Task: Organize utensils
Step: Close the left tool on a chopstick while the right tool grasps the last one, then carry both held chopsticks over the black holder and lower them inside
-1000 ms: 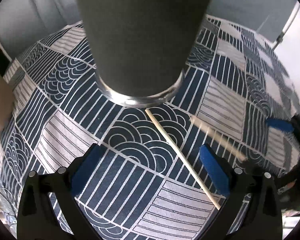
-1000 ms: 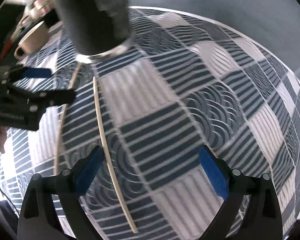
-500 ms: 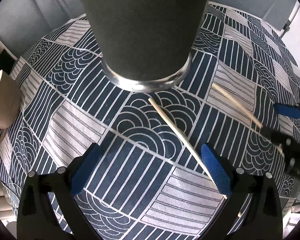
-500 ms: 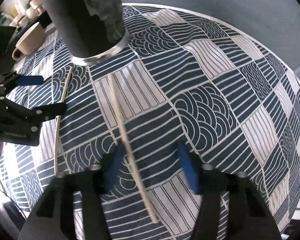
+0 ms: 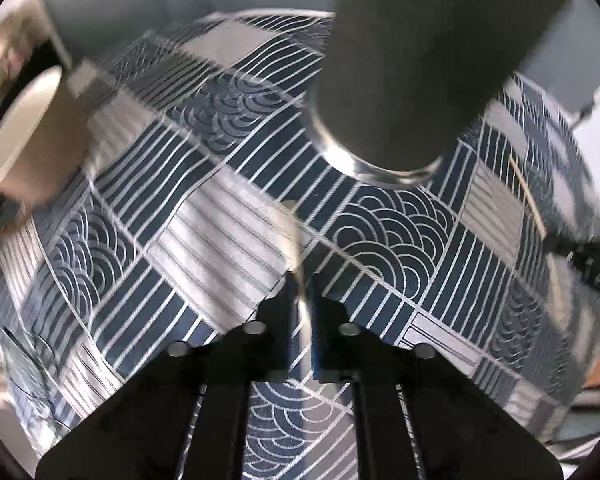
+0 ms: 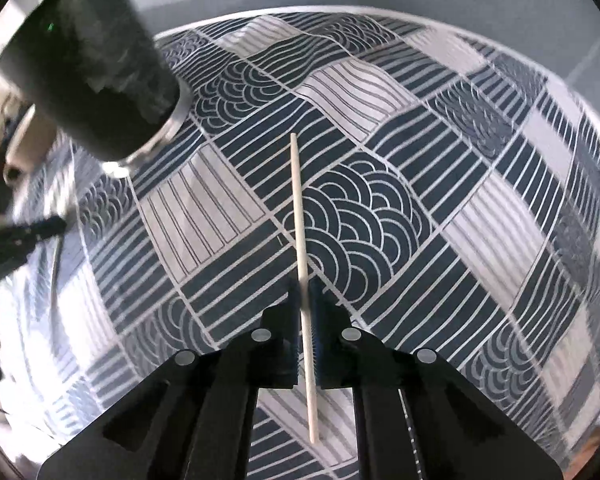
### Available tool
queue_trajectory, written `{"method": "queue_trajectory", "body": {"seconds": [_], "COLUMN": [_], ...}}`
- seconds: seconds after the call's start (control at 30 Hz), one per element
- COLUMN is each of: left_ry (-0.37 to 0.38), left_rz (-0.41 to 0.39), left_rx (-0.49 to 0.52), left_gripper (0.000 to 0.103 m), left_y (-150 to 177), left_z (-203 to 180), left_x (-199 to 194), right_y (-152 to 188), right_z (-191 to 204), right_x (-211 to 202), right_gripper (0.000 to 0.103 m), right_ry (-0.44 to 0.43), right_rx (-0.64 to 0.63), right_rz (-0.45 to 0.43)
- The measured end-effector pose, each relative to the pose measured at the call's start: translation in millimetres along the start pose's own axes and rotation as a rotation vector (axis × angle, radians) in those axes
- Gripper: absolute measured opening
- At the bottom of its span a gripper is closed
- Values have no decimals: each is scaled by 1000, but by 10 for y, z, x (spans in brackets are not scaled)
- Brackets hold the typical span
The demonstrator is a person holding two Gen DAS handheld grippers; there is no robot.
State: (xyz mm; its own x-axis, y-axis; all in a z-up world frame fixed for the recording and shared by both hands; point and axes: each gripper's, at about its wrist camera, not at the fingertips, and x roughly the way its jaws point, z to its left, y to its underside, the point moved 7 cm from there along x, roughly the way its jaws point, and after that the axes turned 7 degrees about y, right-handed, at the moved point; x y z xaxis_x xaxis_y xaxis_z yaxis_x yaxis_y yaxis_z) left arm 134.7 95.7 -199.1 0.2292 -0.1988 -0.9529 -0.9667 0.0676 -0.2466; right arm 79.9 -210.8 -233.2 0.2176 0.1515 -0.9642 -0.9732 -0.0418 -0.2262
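Observation:
My left gripper (image 5: 301,288) is shut on a pale wooden chopstick (image 5: 294,240), blurred by motion, and holds it above the patterned cloth. My right gripper (image 6: 305,292) is shut on a second chopstick (image 6: 298,200) that points forward over the cloth. A tall dark tumbler with a metal base (image 5: 420,60) stands ahead of the left gripper, up and to the right; it is at the upper left in the right wrist view (image 6: 96,68). Each gripper shows at the edge of the other's view, the right one (image 5: 576,256) and the left one (image 6: 24,236).
A blue and white patterned tablecloth (image 6: 440,184) covers the table. A beige mug (image 5: 36,136) sits at the far left in the left wrist view. The table's far edge runs just behind the tumbler.
Both grippers have closed, each on a chopstick that lay on the cloth, and lifted it. The left view has swung so the tumbler sits to the right.

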Motion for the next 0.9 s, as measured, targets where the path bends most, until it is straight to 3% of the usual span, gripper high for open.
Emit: {"method": "queue_trajectory", "body": {"seconds": [0.17, 0.4, 0.73, 0.9], "left_ry": [92, 44, 27, 39], "left_rz": [13, 34, -100, -188], "left_rx": [-115, -148, -116, -118], "left_gripper": [5, 5, 5, 5], "left_y": [44, -63, -772, -1093], "left_z": [144, 390, 297, 321], "left_x": [-61, -202, -693, -1067], "right_y": [26, -135, -756, -1044], "right_z": [12, 48, -82, -37], "right_x": [-34, -231, -616, -919], "right_gripper": [4, 5, 5, 5], "right_ry": [-112, -149, -153, -200], "right_rx": [80, 67, 50, 40], "right_rz": [-3, -73, -180, -267]}}
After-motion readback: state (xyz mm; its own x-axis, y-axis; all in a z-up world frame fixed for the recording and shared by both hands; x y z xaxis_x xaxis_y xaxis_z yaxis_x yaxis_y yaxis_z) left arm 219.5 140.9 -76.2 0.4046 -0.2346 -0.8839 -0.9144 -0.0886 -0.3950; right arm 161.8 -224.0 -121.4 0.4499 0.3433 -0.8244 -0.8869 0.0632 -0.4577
